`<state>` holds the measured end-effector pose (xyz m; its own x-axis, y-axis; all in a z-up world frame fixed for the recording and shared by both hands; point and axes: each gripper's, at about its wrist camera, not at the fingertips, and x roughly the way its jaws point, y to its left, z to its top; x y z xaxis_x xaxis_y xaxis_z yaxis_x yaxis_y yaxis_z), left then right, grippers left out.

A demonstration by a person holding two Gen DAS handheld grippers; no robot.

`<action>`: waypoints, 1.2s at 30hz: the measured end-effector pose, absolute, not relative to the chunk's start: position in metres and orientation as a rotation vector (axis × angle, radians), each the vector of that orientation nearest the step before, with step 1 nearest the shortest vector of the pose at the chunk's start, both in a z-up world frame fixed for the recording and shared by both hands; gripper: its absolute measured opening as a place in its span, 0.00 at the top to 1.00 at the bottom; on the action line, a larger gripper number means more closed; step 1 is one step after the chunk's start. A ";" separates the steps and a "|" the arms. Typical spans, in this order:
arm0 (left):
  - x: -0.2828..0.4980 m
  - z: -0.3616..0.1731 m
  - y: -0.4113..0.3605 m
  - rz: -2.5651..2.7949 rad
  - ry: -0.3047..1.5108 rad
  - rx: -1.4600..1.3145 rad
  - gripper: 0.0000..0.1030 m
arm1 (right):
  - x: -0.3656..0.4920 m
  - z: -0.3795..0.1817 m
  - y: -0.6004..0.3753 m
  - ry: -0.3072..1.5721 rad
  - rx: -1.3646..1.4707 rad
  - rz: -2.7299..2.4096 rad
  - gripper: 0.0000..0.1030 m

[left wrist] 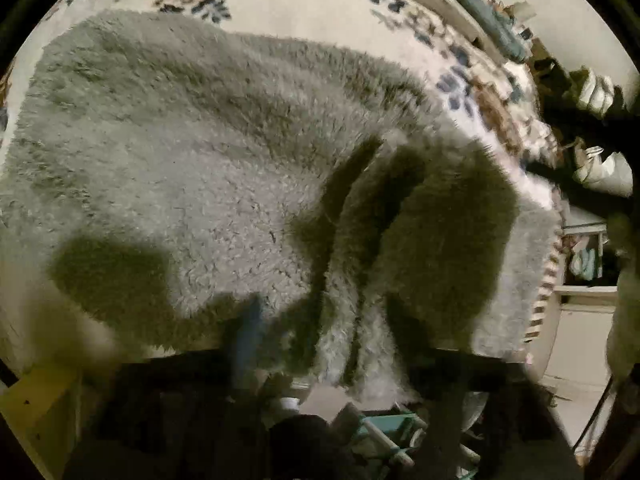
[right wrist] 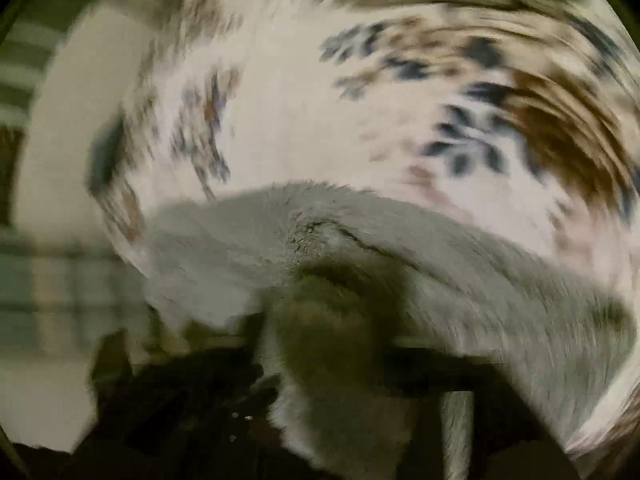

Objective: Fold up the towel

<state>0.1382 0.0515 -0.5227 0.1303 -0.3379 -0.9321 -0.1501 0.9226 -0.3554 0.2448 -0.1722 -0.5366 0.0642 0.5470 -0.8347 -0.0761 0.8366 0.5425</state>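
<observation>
A grey fluffy towel [left wrist: 180, 152] lies spread on a floral bedsheet [left wrist: 304, 4]. Its near part is drawn up into long folds that run down into my left gripper [left wrist: 352, 368], which is shut on it. The dark fingers are mostly hidden by the pile. The right wrist view is heavily blurred. There the towel [right wrist: 460, 264] arches across the lower half, and a bunch of it hangs over my right gripper [right wrist: 336, 360], which looks shut on that bunch.
The bed's edge with striped trim [left wrist: 548, 280] curves down the right side, with pale floor [left wrist: 580, 360] beyond it. Dark shelving holding white items [left wrist: 596, 92] stands at far right. A yellow object [left wrist: 36, 400] sits at lower left. The floral sheet [right wrist: 304, 112] fills the right wrist view's upper half.
</observation>
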 end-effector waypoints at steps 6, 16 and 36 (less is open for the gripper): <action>0.167 -0.505 0.035 -0.167 1.387 -0.400 0.32 | 0.189 -0.522 -0.302 1.364 0.512 0.188 0.20; 0.240 -0.570 -0.011 -0.116 1.424 -0.180 0.30 | 0.171 -0.610 -0.383 1.441 0.540 0.088 0.20; 0.095 -0.551 0.218 0.230 1.220 -0.732 0.17 | 0.099 -0.576 -0.296 1.285 0.644 -0.010 0.20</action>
